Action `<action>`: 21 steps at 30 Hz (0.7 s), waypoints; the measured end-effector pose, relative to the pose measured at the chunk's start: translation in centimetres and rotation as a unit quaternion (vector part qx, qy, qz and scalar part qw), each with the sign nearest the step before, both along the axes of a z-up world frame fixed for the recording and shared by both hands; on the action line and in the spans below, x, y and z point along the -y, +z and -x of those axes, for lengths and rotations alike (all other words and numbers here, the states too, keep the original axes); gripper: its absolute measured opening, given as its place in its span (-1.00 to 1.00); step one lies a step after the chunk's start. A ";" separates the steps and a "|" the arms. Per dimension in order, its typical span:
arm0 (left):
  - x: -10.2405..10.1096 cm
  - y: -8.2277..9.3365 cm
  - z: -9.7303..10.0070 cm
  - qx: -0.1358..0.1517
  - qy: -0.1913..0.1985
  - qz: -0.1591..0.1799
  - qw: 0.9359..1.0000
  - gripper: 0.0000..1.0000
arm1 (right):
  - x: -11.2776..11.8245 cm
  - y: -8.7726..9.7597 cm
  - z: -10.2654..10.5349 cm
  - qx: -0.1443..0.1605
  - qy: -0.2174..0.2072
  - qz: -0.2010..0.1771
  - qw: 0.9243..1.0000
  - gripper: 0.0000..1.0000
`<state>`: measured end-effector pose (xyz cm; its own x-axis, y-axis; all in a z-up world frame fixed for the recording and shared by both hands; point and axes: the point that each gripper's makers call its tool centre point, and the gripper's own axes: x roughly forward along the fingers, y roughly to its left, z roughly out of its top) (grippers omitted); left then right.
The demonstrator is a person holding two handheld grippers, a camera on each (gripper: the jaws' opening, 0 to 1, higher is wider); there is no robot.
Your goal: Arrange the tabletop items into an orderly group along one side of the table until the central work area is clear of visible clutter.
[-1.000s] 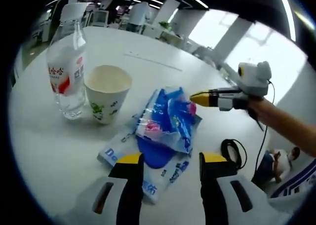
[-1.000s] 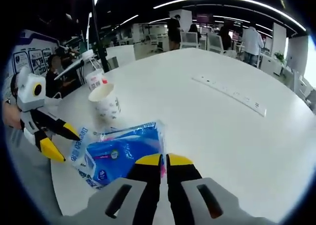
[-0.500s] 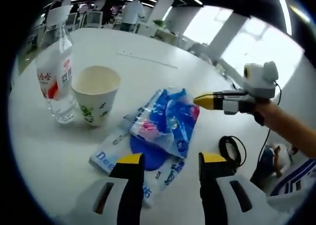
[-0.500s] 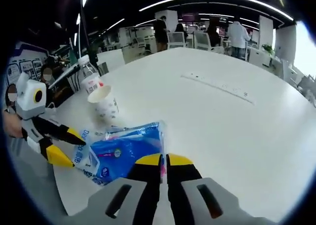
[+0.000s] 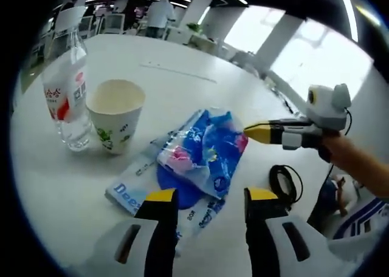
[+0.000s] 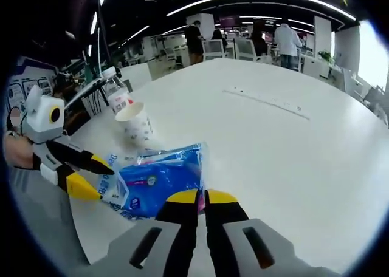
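Item 1: blue tissue pack (image 5: 203, 152), centre of left gripper view, lying partly over a flat blue-and-white packet (image 5: 143, 186). Soft film wrap, crinkled; looks light and squashy, prob. slippery on the table. Will sag if lifted by one corner. Best hold, in my judgement: a sealed edge or seam, as now.

Right gripper (image 6: 201, 199): jaws closed narrow on the near edge of the pack (image 6: 161, 180), lower centre of right gripper view. In left gripper view it (image 5: 246, 132) enters from the right, tip at the pack's right edge.

Left gripper (image 5: 205, 199): jaws wide apart, nothing between them, hanging over the near end of the flat packet.

Item 2: paper cup (image 5: 115, 114), left of centre, upright, open top. Light, tips easily; contents not clear.

Item 3: water bottle (image 5: 65, 95), upper left, just beside the cup, clear plastic, red-and-white label. Stiffer, heavier if full; fill level hard to tell.

Table (image 6: 292, 161): white, wide bare stretch to upper right in right gripper view; a thin strip (image 6: 267, 102) lies far off. Table edge runs close by at lower left of that view, w/ a black cable (image 5: 284, 186) past the edge at lower right of left gripper view. Snag risk.
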<state>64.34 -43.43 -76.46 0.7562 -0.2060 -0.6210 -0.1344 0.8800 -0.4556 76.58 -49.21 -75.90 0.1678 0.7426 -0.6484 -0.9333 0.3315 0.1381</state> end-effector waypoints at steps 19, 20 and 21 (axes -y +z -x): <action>-1.5 -0.7 -0.4 -0.005 0.024 -0.044 0.999 -0.33 | -1.3 1.0 0.6 0.022 0.035 -0.006 0.999 -0.90; -1.7 -0.9 -0.3 -0.007 0.028 -0.044 0.999 -0.33 | -1.4 1.0 0.7 0.024 0.039 -0.004 0.999 -0.90; -1.7 -0.9 -0.3 -0.008 0.028 -0.044 0.999 -0.35 | -1.5 1.0 0.7 0.025 0.041 -0.004 0.999 -0.90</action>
<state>64.65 -41.73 -77.34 0.7552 -0.1068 -0.6467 -0.1919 0.9073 -0.3740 75.84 -47.70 -74.91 0.1378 0.7605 -0.6345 -0.9631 0.2524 0.0934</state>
